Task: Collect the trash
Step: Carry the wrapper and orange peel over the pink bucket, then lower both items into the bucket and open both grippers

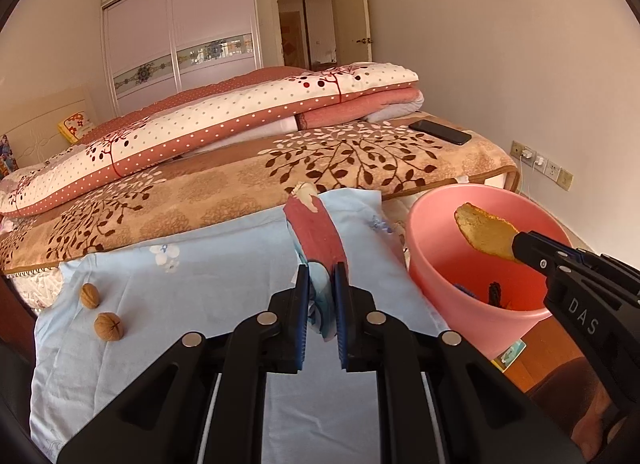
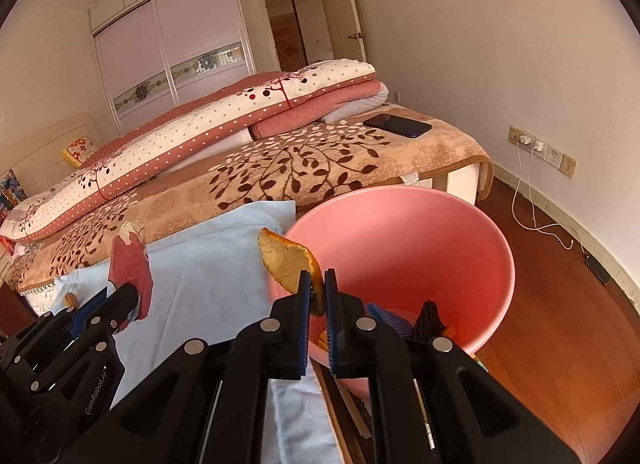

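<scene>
Over the pink bin's (image 2: 420, 224) rim, the right gripper (image 2: 317, 288) pinches an orange peel (image 2: 286, 260), not yet dropped. To its left, over the blue cloth (image 1: 200, 264), the left gripper (image 1: 322, 284) clamps a red wrapper (image 1: 316, 232). Some scraps already lie in the bin. Left of that gripper, two walnuts (image 1: 107, 326) remain on the cloth; likely about midway.

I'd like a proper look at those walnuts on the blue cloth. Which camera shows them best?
The left wrist view: both walnuts lie whole and unblocked on the light blue cloth, left of the left gripper. In the right wrist view only a brown sliver, probably one walnut, peeks out behind the left gripper.
</scene>
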Action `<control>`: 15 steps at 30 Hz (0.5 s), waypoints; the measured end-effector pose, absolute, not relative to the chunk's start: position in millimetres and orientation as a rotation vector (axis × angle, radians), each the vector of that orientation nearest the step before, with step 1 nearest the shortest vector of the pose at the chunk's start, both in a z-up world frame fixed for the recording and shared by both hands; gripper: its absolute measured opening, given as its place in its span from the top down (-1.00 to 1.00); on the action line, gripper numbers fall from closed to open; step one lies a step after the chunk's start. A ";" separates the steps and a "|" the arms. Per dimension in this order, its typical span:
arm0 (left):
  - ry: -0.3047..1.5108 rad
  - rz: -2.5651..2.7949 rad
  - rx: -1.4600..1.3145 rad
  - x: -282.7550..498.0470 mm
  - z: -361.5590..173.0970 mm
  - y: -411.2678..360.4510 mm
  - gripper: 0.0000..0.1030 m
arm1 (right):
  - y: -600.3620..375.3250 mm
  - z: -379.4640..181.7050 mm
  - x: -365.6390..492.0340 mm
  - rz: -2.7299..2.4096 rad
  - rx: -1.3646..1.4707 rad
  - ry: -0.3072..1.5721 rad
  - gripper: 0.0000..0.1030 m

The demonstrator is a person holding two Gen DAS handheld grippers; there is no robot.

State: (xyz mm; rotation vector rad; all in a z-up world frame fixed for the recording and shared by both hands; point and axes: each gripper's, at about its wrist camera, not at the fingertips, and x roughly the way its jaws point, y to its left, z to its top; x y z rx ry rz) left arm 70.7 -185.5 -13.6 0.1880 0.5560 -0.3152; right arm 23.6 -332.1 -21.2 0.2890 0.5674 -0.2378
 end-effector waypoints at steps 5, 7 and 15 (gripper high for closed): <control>0.535 -0.367 0.209 67.7 -9.8 -212.1 0.78 | -351.1 -20.9 15.5 -0.281 0.296 0.553 0.88; 0.530 -0.385 0.215 66.5 -9.3 -222.1 0.78 | -357.8 -21.1 12.5 -0.296 0.297 0.549 0.88; 0.527 -0.447 0.239 64.7 -12.3 -257.6 0.78 | -383.6 -23.3 5.8 -0.347 0.310 0.539 0.87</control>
